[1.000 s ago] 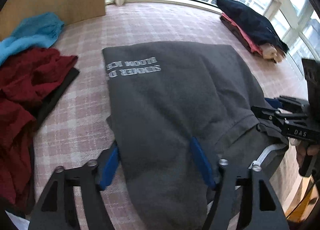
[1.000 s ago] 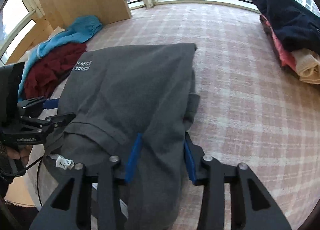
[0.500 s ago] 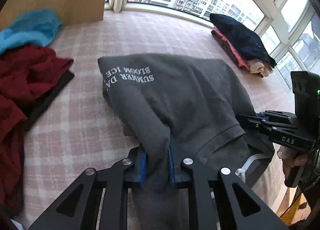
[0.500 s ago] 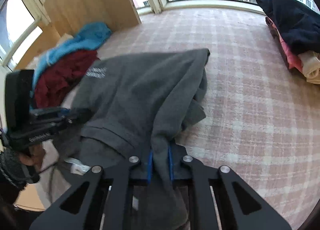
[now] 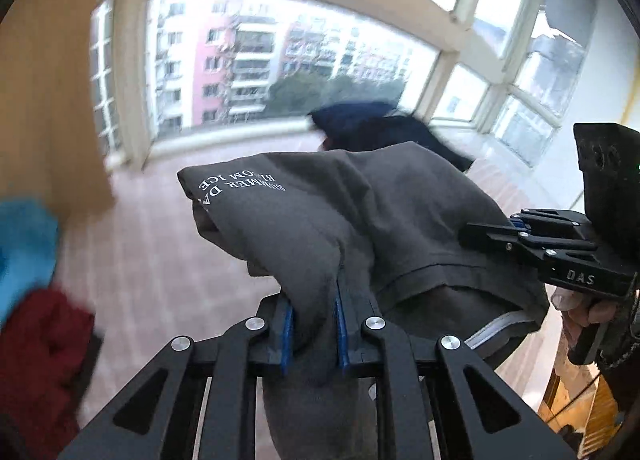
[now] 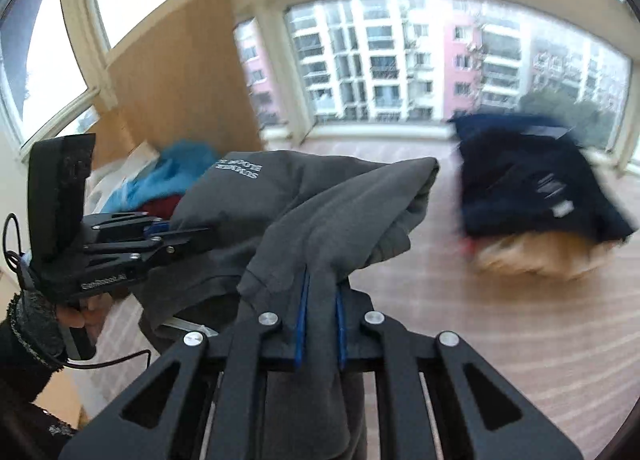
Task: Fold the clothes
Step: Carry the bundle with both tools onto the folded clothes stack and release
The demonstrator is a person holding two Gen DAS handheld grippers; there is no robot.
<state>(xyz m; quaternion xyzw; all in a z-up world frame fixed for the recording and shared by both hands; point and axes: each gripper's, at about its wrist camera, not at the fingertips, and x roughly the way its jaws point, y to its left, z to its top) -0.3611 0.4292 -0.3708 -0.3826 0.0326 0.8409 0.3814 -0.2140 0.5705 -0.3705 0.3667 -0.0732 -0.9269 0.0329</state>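
Observation:
A dark grey shirt (image 5: 320, 211) with white lettering hangs in the air between both grippers, lifted off the pink plaid surface (image 5: 160, 244). My left gripper (image 5: 314, 296) is shut on a bunched fold of its near edge. The right gripper (image 6: 320, 292) is shut on another fold of the same grey shirt (image 6: 312, 203). Each gripper appears in the other's view: the right gripper (image 5: 496, 232) at the right edge, the left gripper (image 6: 176, 238) at the left, held by a gloved hand (image 6: 28, 324). The shirt's far end droops down.
A folded stack with a navy garment (image 6: 528, 179) on top lies at the far right by the window (image 6: 420, 59). A blue cloth (image 5: 24, 236) and a dark red garment (image 5: 44, 340) lie at the left. A wooden panel (image 6: 180, 83) stands behind them.
Both grippers went from open around the shirt's near edge to shut on it, then rose and tilted up. The shirt left the surface and now hangs between them.

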